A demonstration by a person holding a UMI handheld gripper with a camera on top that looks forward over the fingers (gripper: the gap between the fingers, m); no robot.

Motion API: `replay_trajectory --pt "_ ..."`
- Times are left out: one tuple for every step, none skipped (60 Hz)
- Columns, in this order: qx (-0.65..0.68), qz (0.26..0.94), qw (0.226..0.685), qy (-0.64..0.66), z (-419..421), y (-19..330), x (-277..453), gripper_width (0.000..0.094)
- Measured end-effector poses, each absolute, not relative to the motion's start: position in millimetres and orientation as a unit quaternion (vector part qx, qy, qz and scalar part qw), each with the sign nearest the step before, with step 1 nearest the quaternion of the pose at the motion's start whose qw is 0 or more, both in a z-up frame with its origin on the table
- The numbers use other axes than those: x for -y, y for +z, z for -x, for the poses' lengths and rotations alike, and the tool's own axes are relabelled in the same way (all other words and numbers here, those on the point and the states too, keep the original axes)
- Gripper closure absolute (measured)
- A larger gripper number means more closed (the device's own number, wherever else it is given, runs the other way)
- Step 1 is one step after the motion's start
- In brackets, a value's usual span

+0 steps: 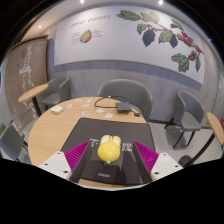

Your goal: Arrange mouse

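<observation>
A yellow mouse lies on a black mouse pad at the near side of a round wooden table. My gripper is open, with its pink pads standing wide at either side of the mouse. The mouse sits between the fingers with a clear gap on both sides and rests on the pad by itself. Some white marks show on the pad just beyond the mouse.
A small black device with a cable lies at the table's far side, and a white item lies at its far left. Grey chairs ring the table. A wall with a fruit picture stands behind.
</observation>
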State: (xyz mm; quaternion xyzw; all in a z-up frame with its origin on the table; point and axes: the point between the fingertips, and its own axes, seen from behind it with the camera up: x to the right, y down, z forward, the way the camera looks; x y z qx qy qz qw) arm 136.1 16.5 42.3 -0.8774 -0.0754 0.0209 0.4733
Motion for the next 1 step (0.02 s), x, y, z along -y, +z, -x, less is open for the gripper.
replay_trajectory --pt "0.075 0.874 0.479 0.026 -136.7 47.8 -12.3 0.0073"
